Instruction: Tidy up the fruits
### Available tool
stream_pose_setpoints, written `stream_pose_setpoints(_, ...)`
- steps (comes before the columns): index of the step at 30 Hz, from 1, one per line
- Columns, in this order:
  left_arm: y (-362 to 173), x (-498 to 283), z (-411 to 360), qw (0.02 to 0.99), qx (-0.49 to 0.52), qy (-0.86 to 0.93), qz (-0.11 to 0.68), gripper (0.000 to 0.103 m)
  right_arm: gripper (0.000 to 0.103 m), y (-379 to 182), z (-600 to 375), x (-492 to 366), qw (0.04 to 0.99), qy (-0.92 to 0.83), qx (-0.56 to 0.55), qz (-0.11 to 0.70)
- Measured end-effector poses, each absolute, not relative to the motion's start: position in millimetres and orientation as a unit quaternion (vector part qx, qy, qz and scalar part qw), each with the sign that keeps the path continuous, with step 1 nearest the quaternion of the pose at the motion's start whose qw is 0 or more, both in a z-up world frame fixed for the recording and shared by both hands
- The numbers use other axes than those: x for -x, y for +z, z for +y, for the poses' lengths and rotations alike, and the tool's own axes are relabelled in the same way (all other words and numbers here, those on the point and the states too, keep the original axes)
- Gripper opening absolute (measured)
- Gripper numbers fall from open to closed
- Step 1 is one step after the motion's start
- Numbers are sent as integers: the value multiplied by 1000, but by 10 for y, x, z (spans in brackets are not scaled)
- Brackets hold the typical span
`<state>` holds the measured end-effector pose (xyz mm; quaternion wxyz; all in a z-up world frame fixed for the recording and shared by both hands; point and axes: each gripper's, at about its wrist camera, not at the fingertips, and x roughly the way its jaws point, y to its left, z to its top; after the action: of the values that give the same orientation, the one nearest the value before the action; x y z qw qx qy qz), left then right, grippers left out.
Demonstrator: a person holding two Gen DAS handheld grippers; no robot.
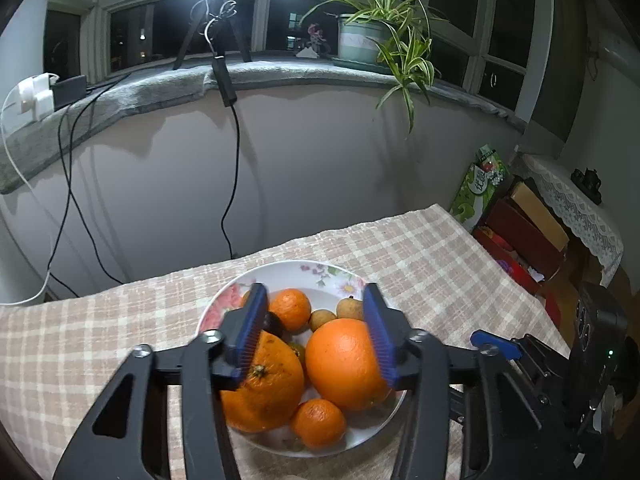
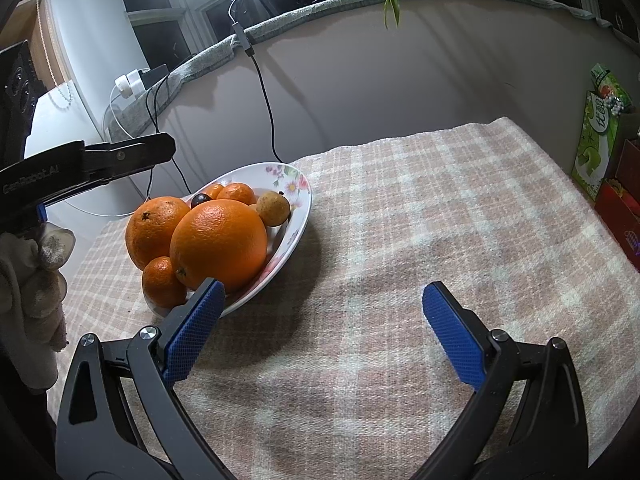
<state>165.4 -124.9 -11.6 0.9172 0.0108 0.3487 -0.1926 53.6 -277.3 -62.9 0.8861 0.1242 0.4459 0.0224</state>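
The fruits are heaped on the plate (image 2: 298, 196) on the desk (image 2: 400, 220), so the left hand-held gripper (image 1: 316, 330) hangs wide over the big orange (image 1: 344, 360), while the right hand-held gripper (image 2: 320, 332) waits wide, empty, just beside.

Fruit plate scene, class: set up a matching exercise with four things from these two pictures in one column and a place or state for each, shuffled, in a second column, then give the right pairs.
Things:
1. left gripper
2. right gripper
3. floral plate
4. green carton

Places or states:
A. stands beside the table, at its right
B. open, over the fruit
C. holds oranges and small fruits
D. open, above bare checked cloth

Pairs: 1-B, 2-D, 3-C, 4-A
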Motion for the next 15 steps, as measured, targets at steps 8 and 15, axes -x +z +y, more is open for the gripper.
stream_pose_setpoints(8, -106, -1548, -1144, 922, -6, -175, 345, 66, 101, -644, -2766, -544, 885, 19, -121, 450)
stream_pose_setpoints(15, -96, -1409, -1053, 926, -3, -162, 340, 68, 101, -639, -2753, -547, 885, 17, -119, 450)
